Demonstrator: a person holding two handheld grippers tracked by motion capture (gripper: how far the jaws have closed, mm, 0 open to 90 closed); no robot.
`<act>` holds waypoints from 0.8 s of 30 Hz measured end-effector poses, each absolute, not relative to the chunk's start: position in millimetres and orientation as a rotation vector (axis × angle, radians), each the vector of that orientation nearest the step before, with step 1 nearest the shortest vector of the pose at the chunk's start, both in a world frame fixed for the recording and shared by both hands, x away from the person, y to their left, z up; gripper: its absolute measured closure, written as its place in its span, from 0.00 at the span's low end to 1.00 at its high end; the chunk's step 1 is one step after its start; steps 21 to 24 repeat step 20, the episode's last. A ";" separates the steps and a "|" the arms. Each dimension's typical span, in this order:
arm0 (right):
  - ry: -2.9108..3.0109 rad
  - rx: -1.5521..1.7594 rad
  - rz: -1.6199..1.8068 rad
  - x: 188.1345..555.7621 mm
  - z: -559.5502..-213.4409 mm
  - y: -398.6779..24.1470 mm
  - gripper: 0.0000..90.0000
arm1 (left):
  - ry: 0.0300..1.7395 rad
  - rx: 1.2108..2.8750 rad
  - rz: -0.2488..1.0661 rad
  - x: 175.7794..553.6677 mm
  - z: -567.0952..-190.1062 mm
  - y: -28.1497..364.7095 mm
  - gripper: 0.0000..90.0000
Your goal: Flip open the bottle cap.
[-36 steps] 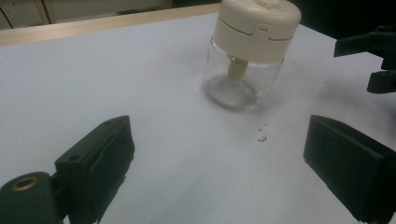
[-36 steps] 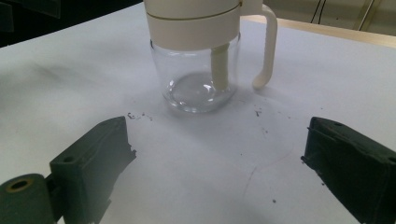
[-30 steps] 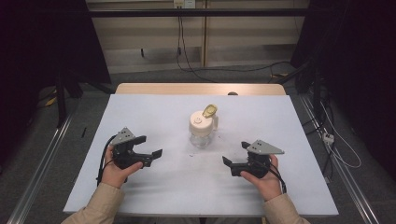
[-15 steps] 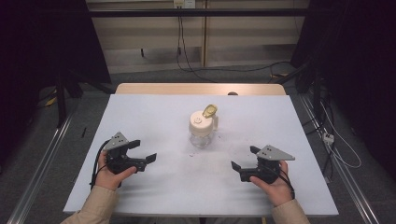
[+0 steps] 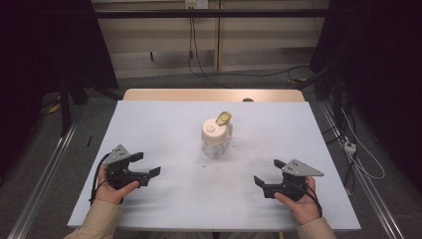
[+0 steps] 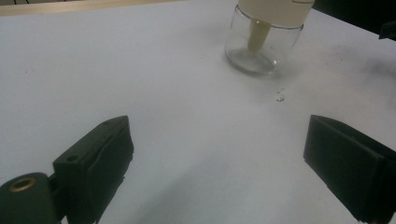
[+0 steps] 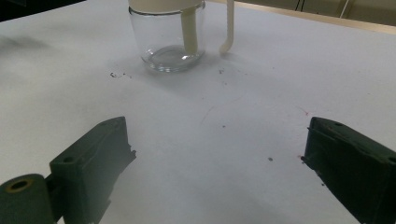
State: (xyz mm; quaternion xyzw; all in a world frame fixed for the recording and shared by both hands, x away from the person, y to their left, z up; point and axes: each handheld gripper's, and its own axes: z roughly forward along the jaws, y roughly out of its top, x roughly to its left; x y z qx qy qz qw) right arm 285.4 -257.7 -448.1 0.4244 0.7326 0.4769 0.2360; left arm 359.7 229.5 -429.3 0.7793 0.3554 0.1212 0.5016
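High view, jar: the glass jar (image 5: 215, 139) with its cream lid (image 5: 215, 130) is standing upright near the middle of the desk (image 5: 164, 124), between your two hands and farther from you than both.
High view, left tool (image 5: 147, 166): you are holding it near the desk's left front, jaws spread wide and empty, well apart from the jar.
High view, right tool (image 5: 268, 172): you are holding it near the right front, jaws gaping, nothing between them.
Left gripper view: the jar (image 6: 261, 44) is sitting up ahead, right of centre, beyond your wide jaws; dark specks (image 6: 280, 98) are lying just in front of it.
Right gripper view: the jar (image 7: 167, 39) is standing ahead, left of centre, a cream handle (image 7: 228, 28) hanging beside it; your jaws are standing wide apart over bare desk.
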 end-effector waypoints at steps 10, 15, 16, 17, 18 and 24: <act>2.020 1.156 1.279 279.1 -450.4 -266.1 0.09 | 0.859 1.885 0.284 358.4 -431.8 234.5 0.09; 2.018 1.157 1.278 278.6 -450.7 -267.2 0.09 | 0.864 1.881 0.289 359.3 -432.7 234.6 0.09; 2.017 1.157 1.278 278.5 -450.7 -267.1 0.09 | 0.865 1.883 0.290 359.2 -433.1 234.3 0.09; 2.018 1.156 1.279 278.6 -450.7 -267.1 0.09 | 0.864 1.889 0.288 359.2 -433.3 234.5 0.09; 2.018 1.156 1.280 278.7 -450.7 -267.0 0.09 | 0.866 1.887 0.285 359.0 -433.6 234.4 0.09; 2.018 1.160 1.282 279.3 -450.7 -266.9 0.09 | 0.867 1.888 0.290 358.7 -434.2 234.6 0.09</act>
